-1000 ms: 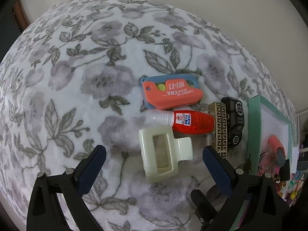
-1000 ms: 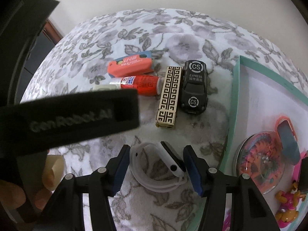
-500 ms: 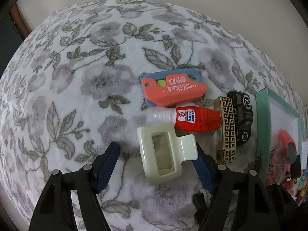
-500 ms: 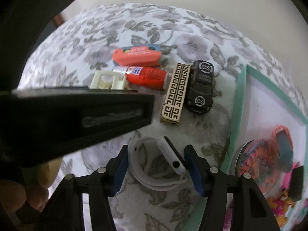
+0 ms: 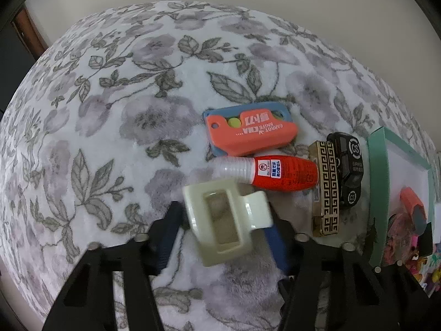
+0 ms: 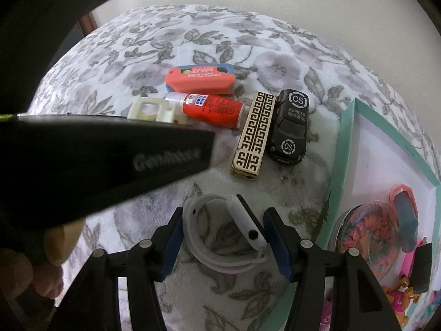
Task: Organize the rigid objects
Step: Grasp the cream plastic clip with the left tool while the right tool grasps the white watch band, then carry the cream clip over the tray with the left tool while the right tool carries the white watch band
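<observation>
A cream hair clip [image 5: 226, 218] lies on the floral blanket, and my left gripper [image 5: 224, 226] straddles it. Its jaws are closing, and the blue pads [image 5: 171, 226] touch the clip's two sides. In the right wrist view, my right gripper [image 6: 224, 237] is shut on a white smartwatch [image 6: 248, 226] with a looped band, still resting on the blanket. Beyond them lie an orange carrot knife [image 5: 250, 132], a red glue bottle [image 5: 275, 173], a gold patterned lighter [image 5: 326, 187] and a black toy car [image 5: 348, 173], close together.
A teal-rimmed tray [image 6: 341, 165] at the right holds a round pink maze toy [image 6: 366, 234] and other small toys. The left gripper's black body [image 6: 110, 160] and a person's hand [image 6: 55, 245] block the left of the right wrist view. A pale wall borders the blanket.
The left jaws have come in from wide apart to the hair clip's sides. The right gripper keeps its hold around the watch and has barely moved.
</observation>
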